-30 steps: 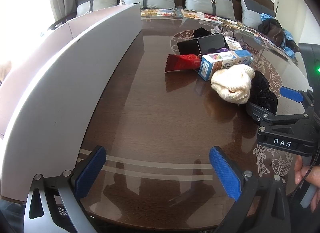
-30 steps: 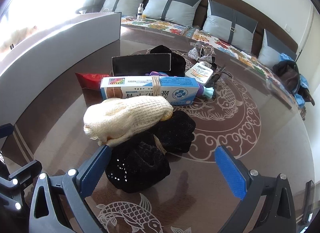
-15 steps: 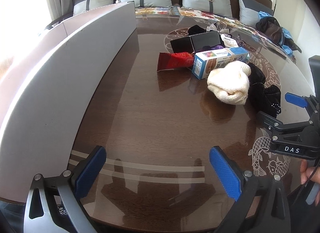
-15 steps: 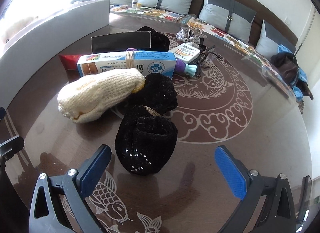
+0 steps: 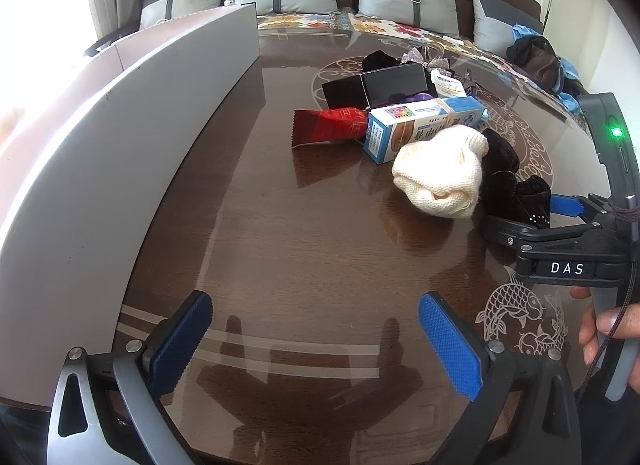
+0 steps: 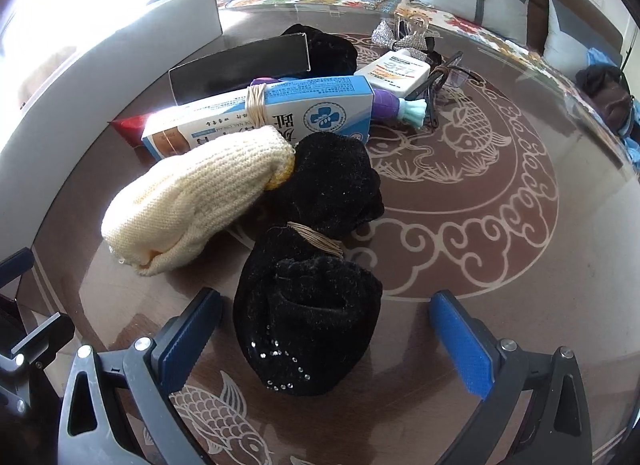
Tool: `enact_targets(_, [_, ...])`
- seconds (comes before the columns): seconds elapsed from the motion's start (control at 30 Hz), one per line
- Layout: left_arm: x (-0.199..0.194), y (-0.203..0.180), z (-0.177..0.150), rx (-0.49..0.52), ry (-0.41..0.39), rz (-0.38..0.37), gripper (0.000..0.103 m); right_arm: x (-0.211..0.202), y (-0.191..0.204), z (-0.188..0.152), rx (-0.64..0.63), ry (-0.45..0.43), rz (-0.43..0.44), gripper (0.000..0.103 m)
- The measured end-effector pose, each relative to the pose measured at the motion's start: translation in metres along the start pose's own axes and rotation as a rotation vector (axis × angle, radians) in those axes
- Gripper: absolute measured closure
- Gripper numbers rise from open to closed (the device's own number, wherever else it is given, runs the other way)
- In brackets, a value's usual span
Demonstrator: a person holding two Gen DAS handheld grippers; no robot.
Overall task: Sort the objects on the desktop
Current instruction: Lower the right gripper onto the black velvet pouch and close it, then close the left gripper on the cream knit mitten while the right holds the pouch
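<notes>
Left claw (image 5: 316, 339): fingers spread, nothing between them, hovering over bare wood near the tabletop (image 5: 280, 233) edge closest to the person, beside the grey curved panel (image 5: 132, 137) that lines the left edge. Over the last 1 second this claw has held roughly the same station while the clutter shifted only slightly in its view. Toward the centre of the tabletop lies the pile to be sorted: a red snack packet (image 5: 332, 127), a blue-and-white carton (image 6: 272, 113) with a rubber band round it, a black box (image 6: 240, 69) standing behind it, a cream knitted pouch (image 6: 192, 201) leaning against the carton, and 2 black velvet pouches, the nearer one (image 6: 308, 321) tied with a tan band. Further right are a white tube (image 6: 396, 69), a purple-and-teal item, spectacles and a silver bow. Right claw (image 6: 328, 341): fingers spread, gripping nothing, but it has closed in on the pile during the last 1 second, so the nearer black pouch now sits between its 2 pads, apparently not yet touched. Judgement: this pouch is the first item selected; the approach looks nearly complete and closing the fingers is the likely next requirement. Soft fabric may compress and slip.
</notes>
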State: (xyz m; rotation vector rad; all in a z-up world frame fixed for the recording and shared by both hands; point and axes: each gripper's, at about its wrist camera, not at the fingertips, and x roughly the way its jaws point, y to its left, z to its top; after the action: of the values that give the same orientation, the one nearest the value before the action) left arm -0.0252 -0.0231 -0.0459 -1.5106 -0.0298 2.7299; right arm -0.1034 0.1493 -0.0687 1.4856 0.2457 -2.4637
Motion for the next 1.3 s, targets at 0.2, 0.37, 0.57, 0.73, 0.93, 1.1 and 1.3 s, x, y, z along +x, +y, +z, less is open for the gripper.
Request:
enact_targets(0.2, [0.002, -0.003, 0.0, -0.002, 0.004, -0.005, 0.0, 0.001, 0.0, 0.003, -0.01, 0.003, 0.006, 0.0])
enact_targets(0.37, [0.006, -0.006, -0.002, 0.014, 0.016, 0.005, 0.0, 0.006, 0.0, 0.01, -0.005, -0.028, 0.004, 0.0])
enact_targets(0.57, [0.01, -0.007, -0.002, 0.023, 0.025, 0.005, 0.0, -0.003, -0.004, 0.008, -0.005, -0.106, 0.004, 0.038])
enact_targets(0.73, [0.014, -0.01, -0.002, 0.033, 0.037, 0.007, 0.0, -0.009, -0.014, 0.001, -0.005, -0.124, -0.025, 0.056])
enact_targets(0.93, [0.016, -0.017, -0.005, 0.054, 0.05, -0.003, 0.0, -0.022, -0.056, -0.026, 0.061, -0.158, -0.1, 0.055])
enact_targets(1.1, [0.018, -0.027, -0.006, 0.092, 0.078, -0.056, 0.0, -0.025, -0.078, -0.037, 0.109, -0.178, -0.075, 0.043])
enact_targets(1.3, [0.021, -0.045, 0.013, 0.176, 0.066, -0.063, 0.0, -0.02, -0.079, -0.034, 0.101, -0.167, -0.062, 0.021])
